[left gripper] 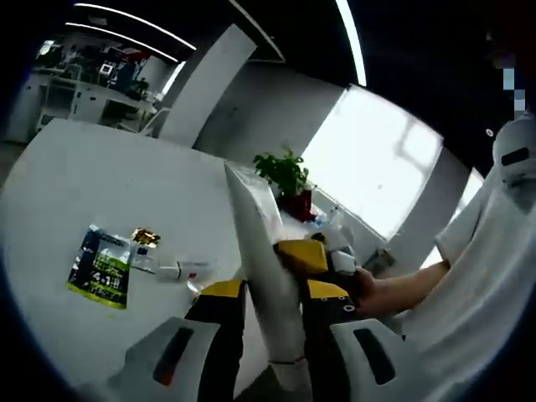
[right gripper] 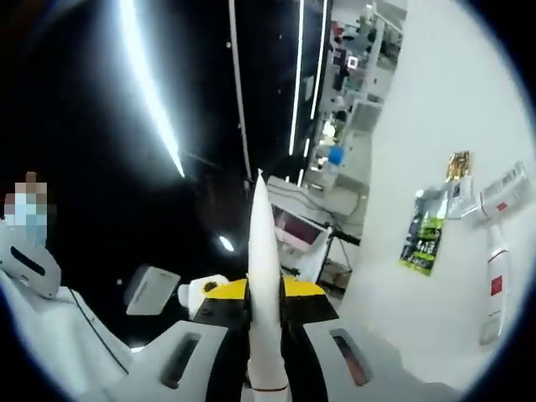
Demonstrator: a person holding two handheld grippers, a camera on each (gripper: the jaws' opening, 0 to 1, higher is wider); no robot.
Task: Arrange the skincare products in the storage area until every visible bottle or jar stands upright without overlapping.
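A long white tube [left gripper: 266, 276] stands between the jaws of my left gripper [left gripper: 275, 291], crimped end up, and the jaws press on its flat sides. My right gripper [left gripper: 316, 256], held by a person's hand, reaches in from the right and meets the same tube. In the right gripper view the tube [right gripper: 261, 276] shows edge-on, clamped by my right gripper [right gripper: 264, 291]. Part of the left gripper [right gripper: 201, 295] sits just left of it. On the white table [left gripper: 100, 184] lie a small clear bottle [left gripper: 180, 270] and a gold-capped item [left gripper: 145, 236]. A white tube [right gripper: 496, 280] and a white bottle [right gripper: 502, 194] also lie flat.
A green and black pouch [left gripper: 100, 268] lies flat on the table beside the small items, and shows again as the pouch [right gripper: 423, 228]. A potted plant [left gripper: 286, 180] in a red pot stands at the table's far side. A person in white [left gripper: 494, 251] is close on the right.
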